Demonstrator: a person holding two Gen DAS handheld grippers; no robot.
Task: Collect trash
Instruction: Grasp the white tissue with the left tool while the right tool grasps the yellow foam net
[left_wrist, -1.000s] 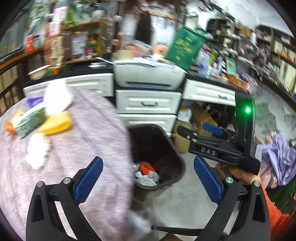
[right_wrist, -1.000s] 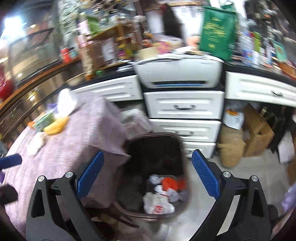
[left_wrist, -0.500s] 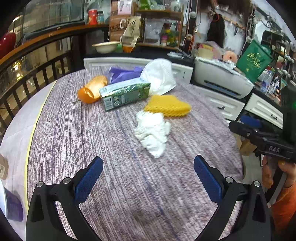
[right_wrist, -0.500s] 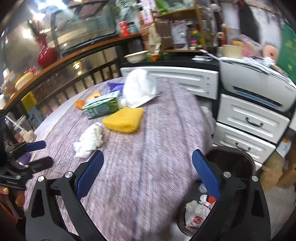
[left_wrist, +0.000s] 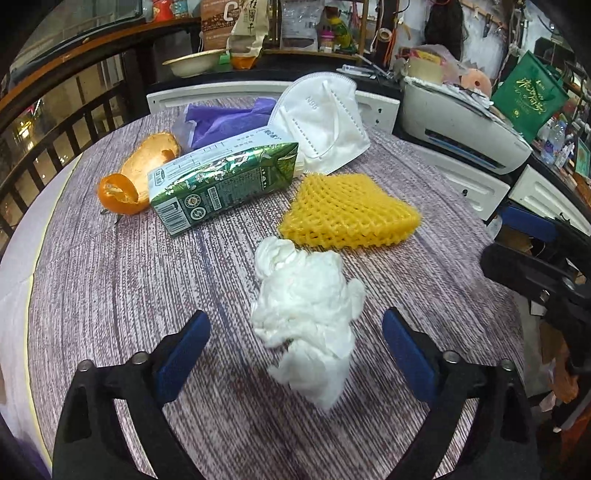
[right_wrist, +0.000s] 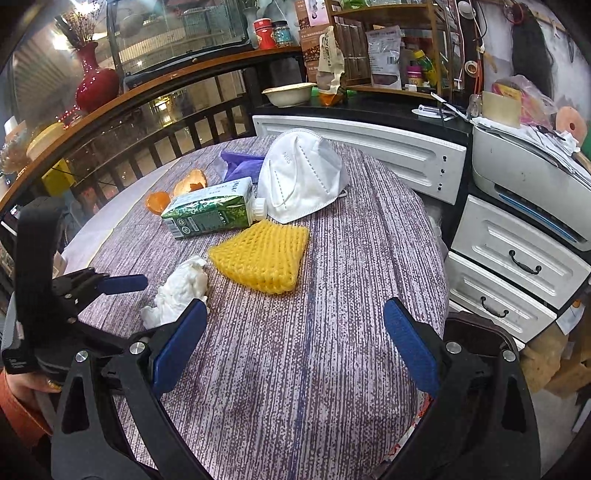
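Where tissue (left_wrist: 306, 314) lies, bare tablecloth (left_wrist: 110, 280) around.

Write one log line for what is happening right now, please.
left gripper: closing around crumpled white tissue, not gripped | right gripper: open, empty

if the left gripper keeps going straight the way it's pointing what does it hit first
Most likely the crumpled white tissue on the table. It lies between the fingers of the left gripper, whose jaws are closing without touching it yet. Depth is hard to judge; the tablecloth lies right beneath it.
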